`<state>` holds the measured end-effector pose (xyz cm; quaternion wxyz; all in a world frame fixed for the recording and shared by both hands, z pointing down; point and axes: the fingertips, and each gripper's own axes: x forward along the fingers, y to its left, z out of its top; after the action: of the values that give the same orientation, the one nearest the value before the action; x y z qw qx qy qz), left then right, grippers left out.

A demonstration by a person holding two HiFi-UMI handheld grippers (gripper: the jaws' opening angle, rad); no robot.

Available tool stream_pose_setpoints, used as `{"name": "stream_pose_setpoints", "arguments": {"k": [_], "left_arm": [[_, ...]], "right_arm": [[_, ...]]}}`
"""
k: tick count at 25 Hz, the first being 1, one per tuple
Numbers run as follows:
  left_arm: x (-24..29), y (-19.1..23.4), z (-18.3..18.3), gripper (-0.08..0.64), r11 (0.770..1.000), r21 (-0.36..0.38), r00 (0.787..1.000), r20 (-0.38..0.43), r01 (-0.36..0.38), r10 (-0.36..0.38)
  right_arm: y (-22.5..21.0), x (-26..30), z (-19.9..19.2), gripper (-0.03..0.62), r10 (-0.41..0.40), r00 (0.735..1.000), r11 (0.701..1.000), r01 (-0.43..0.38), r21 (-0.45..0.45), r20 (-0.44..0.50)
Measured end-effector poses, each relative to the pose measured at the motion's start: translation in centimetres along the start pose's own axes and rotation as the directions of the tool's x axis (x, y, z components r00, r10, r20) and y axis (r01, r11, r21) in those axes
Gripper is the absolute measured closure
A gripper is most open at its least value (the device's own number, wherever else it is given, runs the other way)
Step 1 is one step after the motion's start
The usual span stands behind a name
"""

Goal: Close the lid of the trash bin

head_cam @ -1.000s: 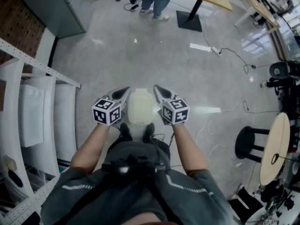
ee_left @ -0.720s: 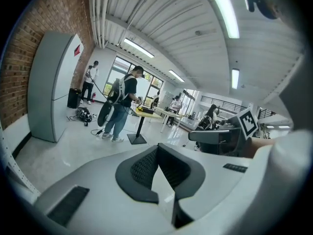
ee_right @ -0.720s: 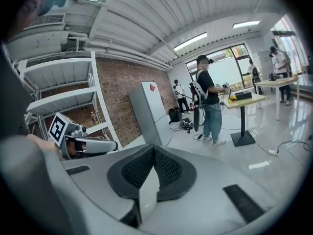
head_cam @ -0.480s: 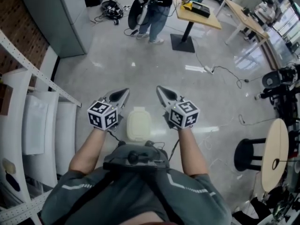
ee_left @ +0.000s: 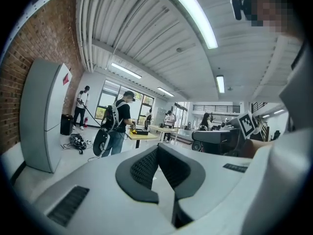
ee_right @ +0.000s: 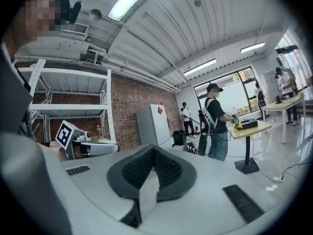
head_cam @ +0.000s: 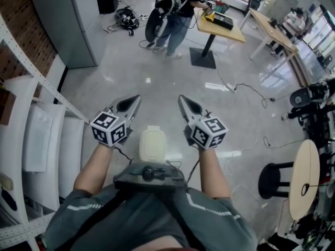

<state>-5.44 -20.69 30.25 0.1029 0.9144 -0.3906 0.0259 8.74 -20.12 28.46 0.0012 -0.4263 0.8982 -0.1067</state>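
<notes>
Head view: left gripper [head_cam: 136,98], right gripper [head_cam: 181,98] both closed, empty; white trash bin [head_cam: 152,144] between them.

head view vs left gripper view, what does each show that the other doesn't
Only the head view: the pale trash bin on the floor, between the two grippers in the picture, and the round stool.

Only the left gripper view: the ceiling lights, and the left gripper seen along its own jaws, which are together with nothing between them.

Both: the right gripper, the grey cabinet and the person with a backpack at the wooden table.
</notes>
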Motion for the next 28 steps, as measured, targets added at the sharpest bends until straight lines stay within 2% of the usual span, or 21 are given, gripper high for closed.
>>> {"name": "stream_pose_setpoints", "arguments": {"k": [12, 19, 28], "left_arm": [[-1.5, -1.2, 1.8, 0.561, 0.999, 0.043, 0.999, 0.031, -0.015, 0.014], [-2.5, -0.3, 2.0, 0.561, 0.998, 0.023, 0.996, 0.061, -0.060, 0.059], [-2.9, -0.5, 2.4, 0.561, 0.998, 0.000, 0.995, 0.076, -0.069, 0.069]], "right_arm": [[1.1, -0.8, 1.8, 0.591, 0.012, 1.000, 1.000, -0.011, -0.016, 0.025], [1.4, -0.5, 1.2, 0.592, -0.004, 1.000, 1.000, 0.004, -0.025, 0.009], [1.6, -0.7, 0.8, 0.592, -0.008, 1.000, 1.000, 0.008, -0.022, -0.003]]}}
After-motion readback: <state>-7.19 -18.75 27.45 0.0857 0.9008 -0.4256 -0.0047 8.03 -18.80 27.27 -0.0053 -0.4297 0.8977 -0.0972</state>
